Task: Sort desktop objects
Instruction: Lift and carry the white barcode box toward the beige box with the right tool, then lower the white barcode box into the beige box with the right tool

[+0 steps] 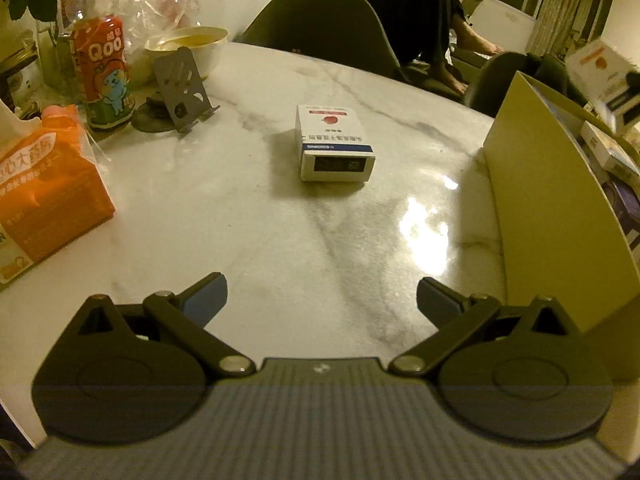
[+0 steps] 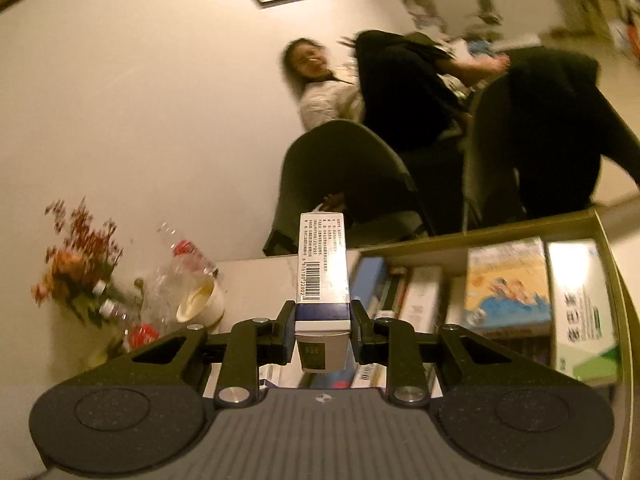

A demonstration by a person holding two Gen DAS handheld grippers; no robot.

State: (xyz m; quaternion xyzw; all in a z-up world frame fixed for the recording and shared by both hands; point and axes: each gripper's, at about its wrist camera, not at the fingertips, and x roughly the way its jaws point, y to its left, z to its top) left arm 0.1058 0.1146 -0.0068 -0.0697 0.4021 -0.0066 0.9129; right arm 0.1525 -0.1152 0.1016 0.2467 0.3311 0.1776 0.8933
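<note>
**One box clamped above the carton, one left on the marble**

Much of the right wrist view is smeared by motion: the flowers (image 2: 78, 254), the clear plastic bottles (image 2: 176, 268) and the two seated people (image 2: 400, 92) behind the table are all blurred, and the print on the boxes inside the open carton (image 2: 612, 264) cannot be read. The carton's far wall and right rim show, but its near side is cut off behind the gripper body. How many boxes lie in it cannot be counted for certain; at least four tops are visible, packed side by side.

The right gripper (image 2: 322, 328) has its jaws drawn in tight on a slim white box (image 2: 322, 268), pads pressing both narrow sides. The box has a dark blue band near the gripped end, columns of small text and a barcode along one face. It stands out forward from the fingers, just left of the carton.

In the left wrist view, the left gripper (image 1: 322, 300) holds its jaws spread wide with nothing between them, hanging above the marble table (image 1: 240, 208). One second white box (image 1: 334, 144), with a red mark and blue band, lies flat on the tabletop ahead of it. To the left stand one orange tissue pack (image 1: 48, 184), one red drink can (image 1: 106, 72), one grey phone stand (image 1: 182, 88) and one bowl (image 1: 188, 46); the carton's flap (image 1: 548, 208) rises at the right.
</note>
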